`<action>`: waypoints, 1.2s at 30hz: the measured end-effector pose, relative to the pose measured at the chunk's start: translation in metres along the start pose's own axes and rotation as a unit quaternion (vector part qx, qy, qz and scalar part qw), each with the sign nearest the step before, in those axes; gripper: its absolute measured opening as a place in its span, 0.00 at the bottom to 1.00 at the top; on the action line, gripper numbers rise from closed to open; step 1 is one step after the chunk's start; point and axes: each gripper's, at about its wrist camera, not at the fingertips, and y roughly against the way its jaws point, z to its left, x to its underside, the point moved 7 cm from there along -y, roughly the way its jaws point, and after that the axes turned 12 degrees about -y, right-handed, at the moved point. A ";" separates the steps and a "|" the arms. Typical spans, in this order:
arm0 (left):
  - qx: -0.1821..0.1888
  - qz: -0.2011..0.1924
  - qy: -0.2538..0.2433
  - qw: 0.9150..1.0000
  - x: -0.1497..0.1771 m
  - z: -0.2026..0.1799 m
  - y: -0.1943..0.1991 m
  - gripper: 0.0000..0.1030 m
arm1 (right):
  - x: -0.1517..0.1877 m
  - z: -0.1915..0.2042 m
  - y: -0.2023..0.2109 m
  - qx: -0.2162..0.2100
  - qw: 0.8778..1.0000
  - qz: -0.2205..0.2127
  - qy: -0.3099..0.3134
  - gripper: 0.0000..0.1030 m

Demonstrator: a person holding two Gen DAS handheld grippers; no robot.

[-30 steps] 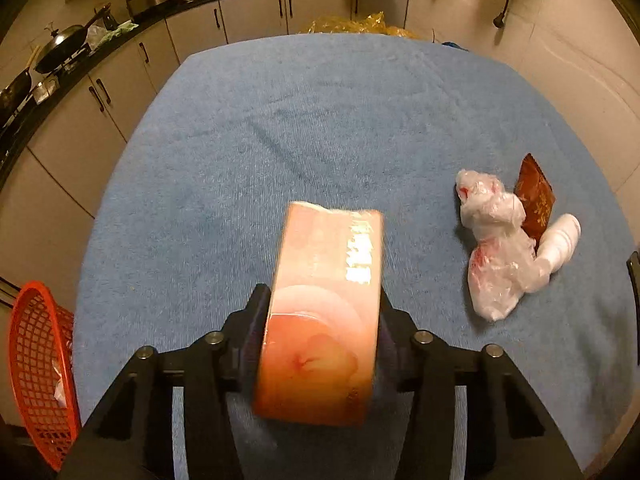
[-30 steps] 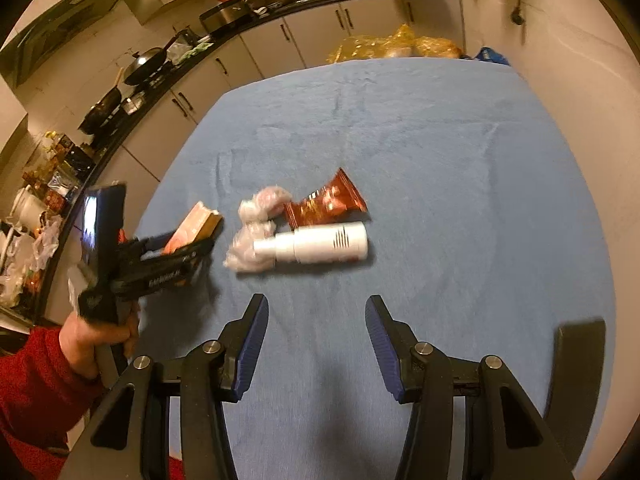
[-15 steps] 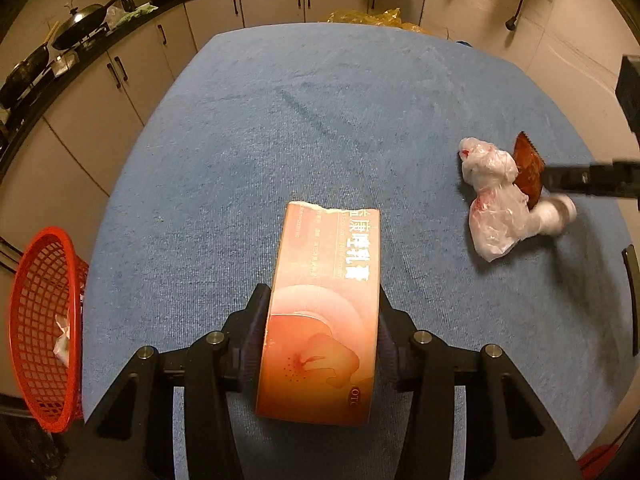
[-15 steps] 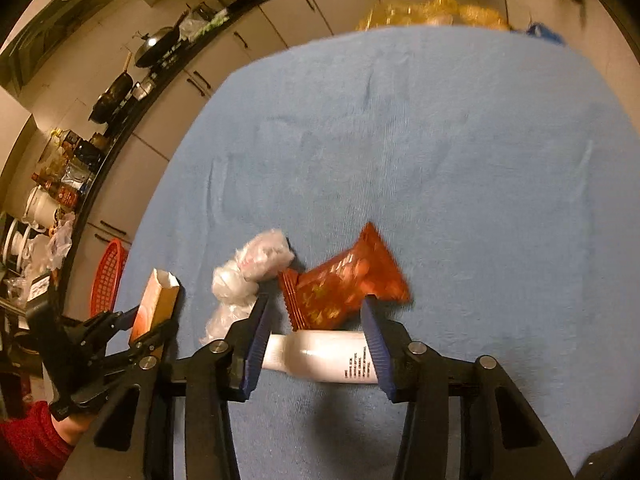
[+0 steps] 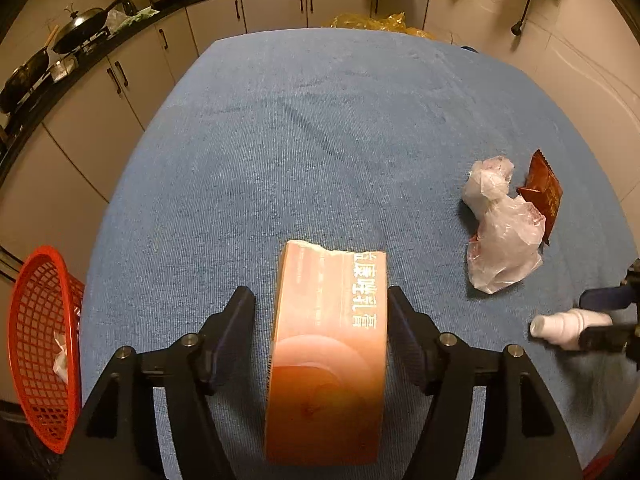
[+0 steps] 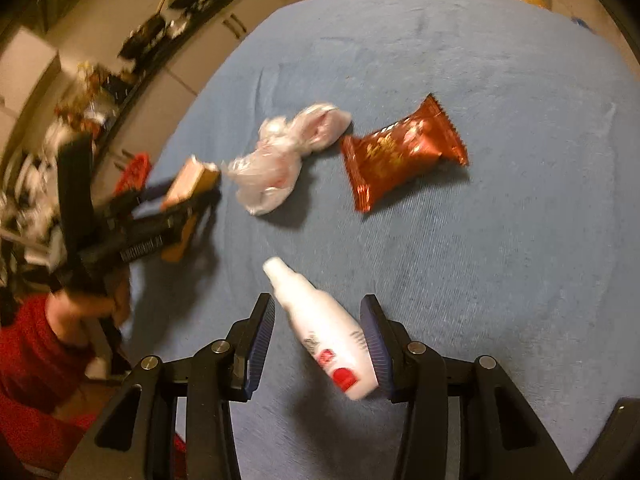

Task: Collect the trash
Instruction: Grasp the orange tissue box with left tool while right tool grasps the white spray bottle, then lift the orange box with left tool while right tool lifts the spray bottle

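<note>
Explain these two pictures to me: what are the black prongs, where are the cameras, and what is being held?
No robot here: a person holds a two-finger gripper in each hand, and each carries a wide-angle camera looking along its fingers. The left wrist view shows the left gripper, its jaws opening around an orange box, over a table with a blue cloth; a red basket stands beside the table. The right wrist view shows the right gripper closed on a white bottle, held slantwise. A crumpled plastic bag and a red snack packet lie on the cloth.
</note>
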 end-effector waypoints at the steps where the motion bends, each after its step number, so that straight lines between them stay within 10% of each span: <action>1: 0.001 -0.003 -0.004 1.000 0.000 0.000 0.000 0.54 | 0.003 0.001 -0.001 0.008 1.000 0.000 0.011 0.48; 17: 0.013 -0.030 -0.011 0.999 0.048 -0.029 0.035 0.44 | 0.046 0.037 -0.015 0.097 0.993 -0.037 0.049 0.32; 36: 0.029 -0.087 -0.026 0.995 0.044 -0.021 0.099 0.43 | 0.053 0.076 0.014 0.086 0.988 -0.124 0.017 0.32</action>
